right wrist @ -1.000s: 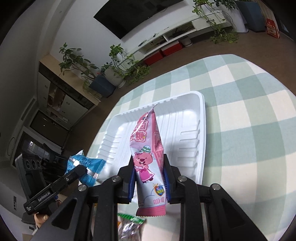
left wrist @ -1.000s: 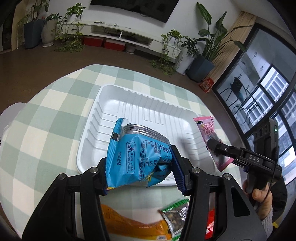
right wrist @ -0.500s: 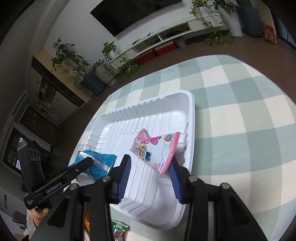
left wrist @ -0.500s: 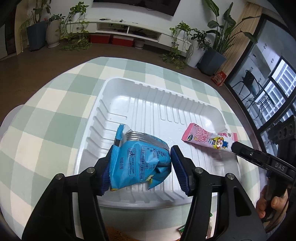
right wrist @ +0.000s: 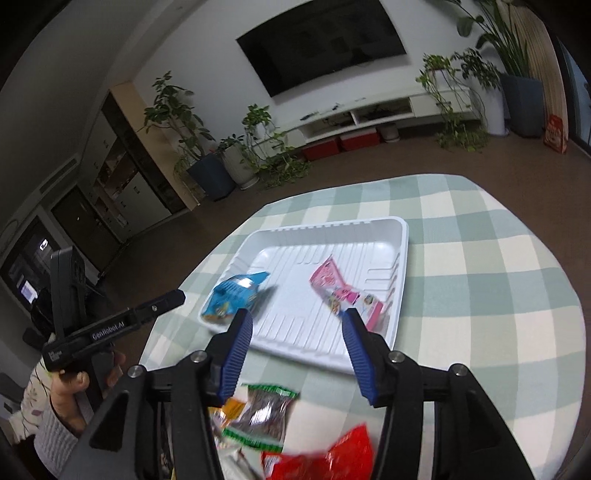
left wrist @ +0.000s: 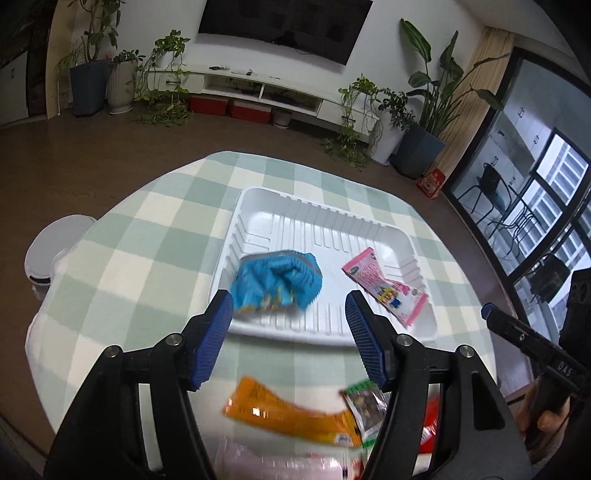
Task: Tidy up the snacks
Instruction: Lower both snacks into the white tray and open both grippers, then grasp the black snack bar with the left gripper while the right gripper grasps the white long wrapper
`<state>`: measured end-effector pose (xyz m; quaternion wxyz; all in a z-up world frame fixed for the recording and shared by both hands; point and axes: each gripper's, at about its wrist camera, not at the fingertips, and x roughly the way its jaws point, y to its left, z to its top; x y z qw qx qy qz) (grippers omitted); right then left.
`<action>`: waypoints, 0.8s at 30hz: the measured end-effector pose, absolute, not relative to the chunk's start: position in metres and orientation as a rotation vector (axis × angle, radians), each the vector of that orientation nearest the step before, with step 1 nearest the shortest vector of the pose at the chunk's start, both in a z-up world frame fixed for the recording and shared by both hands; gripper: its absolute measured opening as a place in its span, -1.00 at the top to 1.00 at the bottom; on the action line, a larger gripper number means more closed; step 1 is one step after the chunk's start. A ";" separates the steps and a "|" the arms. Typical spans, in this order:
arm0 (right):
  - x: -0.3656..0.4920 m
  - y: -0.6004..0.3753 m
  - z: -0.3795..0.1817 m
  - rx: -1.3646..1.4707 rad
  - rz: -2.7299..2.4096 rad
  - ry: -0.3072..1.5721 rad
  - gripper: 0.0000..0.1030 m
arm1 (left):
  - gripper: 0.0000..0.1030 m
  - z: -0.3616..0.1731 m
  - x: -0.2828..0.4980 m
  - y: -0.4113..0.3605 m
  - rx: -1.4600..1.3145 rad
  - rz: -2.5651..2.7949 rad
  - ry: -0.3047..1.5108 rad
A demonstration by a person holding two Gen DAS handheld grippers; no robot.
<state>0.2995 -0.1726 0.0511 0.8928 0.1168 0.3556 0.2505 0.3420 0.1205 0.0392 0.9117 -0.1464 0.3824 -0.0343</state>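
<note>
Round counter [left wrist: 122, 266] under green-and-cream checked cloth, standing on dark brown floor. White ribbed tray [left wrist: 258, 206] at centre of cloth. In tray: blue snack packet [left wrist: 277, 284] at left, crumpled, lying free; pink candy packet [left wrist: 384, 288] at right, lying flat, apart from the blue one. Left gripper [left wrist: 288, 332] at near edge of tray, jaws just opened to about half width, nothing between them. Right gripper [right wrist: 295, 343] likewise at near edge, jaws just opened to about half width, empty, pink packet just beyond right fingertip. On cloth near the tray, not yet sorted: orange packet [left wrist: 288, 413], green-edged packet [right wrist: 266, 413], red packet [right wrist: 332, 458], blurred. Far wall: dark television [left wrist: 284, 26] above low white cabinet [left wrist: 258, 85] with red boxes beneath. Potted plants [left wrist: 424, 110] along wall and at both corners. Glazed doors [left wrist: 535, 206] at right. Hand [right wrist: 70, 384] in patterned sleeve on left gripper's handle.
</note>
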 end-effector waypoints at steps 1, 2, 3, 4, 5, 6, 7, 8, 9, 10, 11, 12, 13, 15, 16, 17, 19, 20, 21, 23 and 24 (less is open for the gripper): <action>0.288 -0.172 0.052 0.222 0.524 0.730 -0.09 | -0.20 0.043 0.329 0.121 -0.306 -0.071 0.784; 0.280 -0.170 0.052 0.204 0.529 0.725 -0.11 | -0.20 0.044 0.320 0.121 -0.309 -0.073 0.780; 0.270 -0.169 0.052 0.181 0.533 0.721 -0.12 | -0.20 0.046 0.305 0.122 -0.317 -0.077 0.775; 0.256 -0.167 0.050 0.144 0.536 0.719 -0.13 | -0.21 0.047 0.296 0.122 -0.319 -0.077 0.774; 0.245 -0.166 0.048 0.115 0.537 0.720 -0.13 | -0.21 0.047 0.282 0.123 -0.320 -0.075 0.775; 0.235 -0.165 0.045 0.083 0.538 0.722 -0.13 | -0.22 0.046 0.269 0.123 -0.325 -0.071 0.779; 0.225 -0.164 0.041 0.051 0.535 0.729 -0.13 | -0.22 0.044 0.260 0.123 -0.330 -0.070 0.783; 0.218 -0.163 0.036 0.025 0.531 0.737 -0.13 | -0.22 0.041 0.246 0.124 -0.340 -0.067 0.792; 0.211 -0.162 0.032 0.003 0.531 0.745 -0.13 | -0.22 0.039 0.237 0.124 -0.344 -0.064 0.797; 0.203 -0.161 0.026 -0.022 0.536 0.756 -0.13 | -0.22 0.035 0.223 0.124 -0.347 -0.059 0.807; 0.197 -0.160 0.020 -0.045 0.538 0.769 -0.13 | -0.23 0.032 0.213 0.123 -0.346 -0.057 0.814; 0.190 -0.158 0.014 -0.079 0.540 0.783 -0.13 | -0.23 0.028 0.206 0.122 -0.343 -0.055 0.823; 0.186 -0.156 0.010 -0.103 0.540 0.790 -0.13 | -0.23 0.024 0.197 0.121 -0.337 -0.050 0.835; 0.176 -0.152 0.000 -0.167 0.539 0.805 -0.13 | -0.23 0.016 0.182 0.122 -0.331 -0.032 0.857; 0.173 -0.151 -0.005 -0.190 0.535 0.814 -0.13 | -0.23 0.012 0.174 0.123 -0.333 -0.024 0.867; 0.170 -0.150 -0.009 -0.209 0.529 0.821 -0.13 | -0.23 0.008 0.167 0.124 -0.337 -0.012 0.880; 0.166 -0.147 -0.016 -0.237 0.525 0.830 -0.13 | -0.23 0.001 0.158 0.127 -0.348 0.001 0.895; 0.165 -0.146 -0.020 -0.254 0.525 0.836 -0.13 | -0.23 -0.002 0.153 0.128 -0.351 0.009 0.903; 0.165 -0.144 -0.021 -0.267 0.523 0.836 -0.13 | -0.23 -0.004 0.153 0.129 -0.353 0.014 0.907; 0.163 -0.140 -0.026 -0.297 0.513 0.840 -0.13 | -0.23 -0.009 0.149 0.130 -0.357 0.022 0.918; 0.164 -0.139 -0.028 -0.306 0.517 0.843 -0.13 | -0.23 -0.010 0.150 0.129 -0.358 0.022 0.922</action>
